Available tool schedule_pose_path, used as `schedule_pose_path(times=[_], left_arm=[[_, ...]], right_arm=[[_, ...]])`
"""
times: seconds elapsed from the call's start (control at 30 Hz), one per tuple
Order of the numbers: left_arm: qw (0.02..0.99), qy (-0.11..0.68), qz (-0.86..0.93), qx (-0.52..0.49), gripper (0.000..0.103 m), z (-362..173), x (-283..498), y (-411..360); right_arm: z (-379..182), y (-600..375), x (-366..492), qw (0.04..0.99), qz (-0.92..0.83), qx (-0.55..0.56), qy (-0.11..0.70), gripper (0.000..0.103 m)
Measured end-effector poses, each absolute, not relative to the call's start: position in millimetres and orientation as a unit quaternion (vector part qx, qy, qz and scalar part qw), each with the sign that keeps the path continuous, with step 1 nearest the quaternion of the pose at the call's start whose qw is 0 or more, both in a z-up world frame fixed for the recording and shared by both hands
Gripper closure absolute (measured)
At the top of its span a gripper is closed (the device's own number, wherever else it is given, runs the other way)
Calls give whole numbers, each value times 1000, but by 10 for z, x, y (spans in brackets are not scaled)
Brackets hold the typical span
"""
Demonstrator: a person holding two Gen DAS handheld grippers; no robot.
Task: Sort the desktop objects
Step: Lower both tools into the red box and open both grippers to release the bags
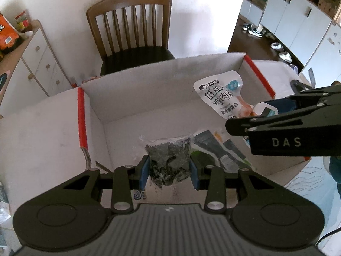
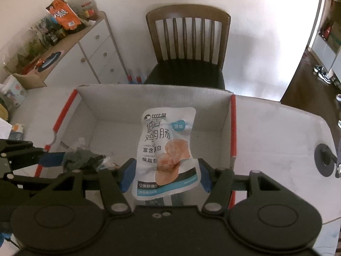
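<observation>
Two loads hang over the open cardboard box (image 1: 149,115): left gripper (image 1: 169,171) narrowly pinches a clear packet of dark bits (image 1: 168,162), right gripper (image 2: 165,176) clamps wider on the chicken-sausage pouch (image 2: 168,149); slack film risks slipping before release.

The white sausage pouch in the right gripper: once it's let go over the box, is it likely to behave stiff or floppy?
Probably floppy: the white sausage pouch bends and creases between the right gripper pads, and its top curls. It looks light for its size, hanging from an edge pinch. The glossy film may be slippery, so it would likely slump flat in the cardboard box rather than stand.
</observation>
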State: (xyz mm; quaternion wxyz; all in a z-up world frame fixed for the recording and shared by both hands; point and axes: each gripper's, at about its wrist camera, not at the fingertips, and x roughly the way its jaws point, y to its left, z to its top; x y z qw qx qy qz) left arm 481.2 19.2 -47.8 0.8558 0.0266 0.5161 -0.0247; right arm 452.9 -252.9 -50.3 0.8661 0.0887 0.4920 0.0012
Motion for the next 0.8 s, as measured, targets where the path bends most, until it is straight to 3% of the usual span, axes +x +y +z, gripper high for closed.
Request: schedule_pose_path(times=[0.8], left_arm=[[837, 546, -22, 36, 66, -756, 4975, 167]], right_arm=[[-910, -2423, 4820, 850, -7, 70, 522, 42]])
